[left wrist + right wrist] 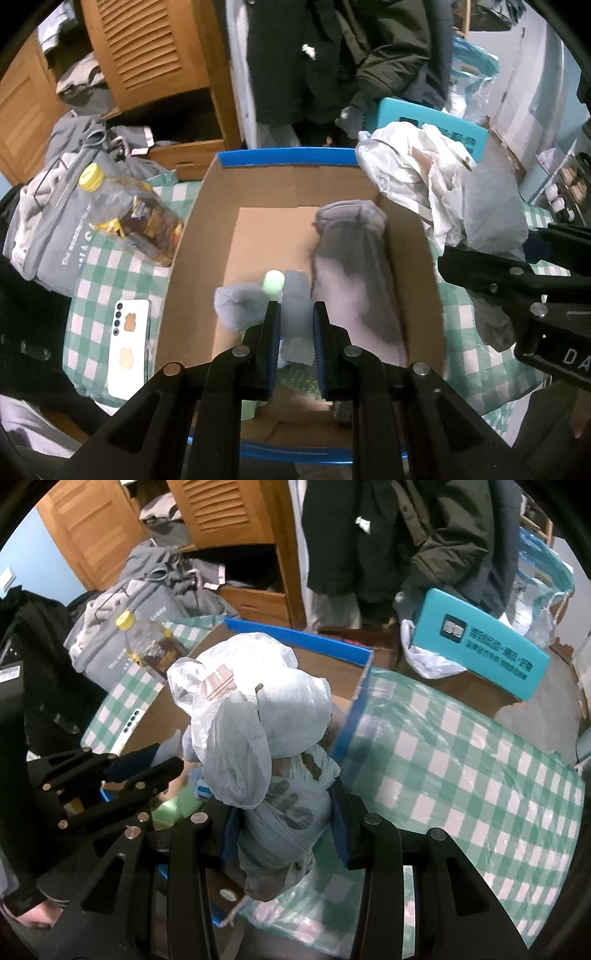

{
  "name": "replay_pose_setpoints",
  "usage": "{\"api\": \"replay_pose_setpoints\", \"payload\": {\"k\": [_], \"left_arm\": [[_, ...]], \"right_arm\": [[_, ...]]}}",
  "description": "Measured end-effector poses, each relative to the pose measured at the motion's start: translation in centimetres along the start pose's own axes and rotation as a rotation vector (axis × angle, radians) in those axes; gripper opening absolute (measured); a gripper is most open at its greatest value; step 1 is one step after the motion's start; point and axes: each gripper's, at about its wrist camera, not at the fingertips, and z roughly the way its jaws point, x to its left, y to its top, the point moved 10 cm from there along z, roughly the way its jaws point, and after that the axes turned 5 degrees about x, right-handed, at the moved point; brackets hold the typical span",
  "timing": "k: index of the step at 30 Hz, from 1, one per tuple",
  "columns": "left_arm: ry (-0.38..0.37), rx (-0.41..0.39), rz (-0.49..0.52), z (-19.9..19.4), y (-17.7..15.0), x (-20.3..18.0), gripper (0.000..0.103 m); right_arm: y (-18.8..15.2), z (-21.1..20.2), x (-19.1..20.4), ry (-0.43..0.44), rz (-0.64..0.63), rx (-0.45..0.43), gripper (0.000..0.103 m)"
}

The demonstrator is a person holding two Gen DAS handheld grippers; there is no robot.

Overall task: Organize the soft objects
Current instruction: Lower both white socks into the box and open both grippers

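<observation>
An open cardboard box [207, 221] with blue-taped edges lies on a green checked cloth. A grey folded garment [354, 266] lies inside along its right wall. My left gripper [295, 310] is shut on a pale grey soft item [295, 314] with a green ball end [273, 281], held over the box floor. My right gripper [284, 823] is shut on a knotted white plastic bag [255, 716] holding soft things, at the box's right edge [354, 709]. The bag also shows in the left wrist view [424, 177], and the right gripper too [517, 288].
A yellow-capped bottle [133, 210] and a white phone [129, 347] lie left of the box. A grey bag of clothes [55, 229] sits further left. A teal box [480, 650] stands behind. Wooden wardrobe doors [147, 48] and hanging dark coats [332, 55] are beyond.
</observation>
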Motion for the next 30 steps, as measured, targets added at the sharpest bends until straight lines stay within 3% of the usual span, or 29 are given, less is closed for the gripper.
{"api": "replay_pose_setpoints", "payload": {"k": [14, 17, 22, 30], "left_arm": [[0.022, 0.058, -0.06, 2.1, -0.9, 2.8, 0.019], [0.02, 0.061, -0.072, 1.9, -0.9, 3.1, 0.025], [0.018, 0.039, -0.081, 1.1, -0.6, 3.3, 0.048], [0.026, 0.004, -0.055, -0.7, -0.2, 2.6, 0.062]], "right_arm": [[1.4, 3.4, 2.8, 0.015, -0.023, 0.059, 0.043], [1.5, 3.6, 2.9, 0.012, -0.022, 0.06, 0.046], [1.7, 3.5, 2.9, 0.005, -0.018, 0.053, 0.061], [1.8, 1.1, 1.6, -0.009, 0.006, 0.005, 0.067]]}}
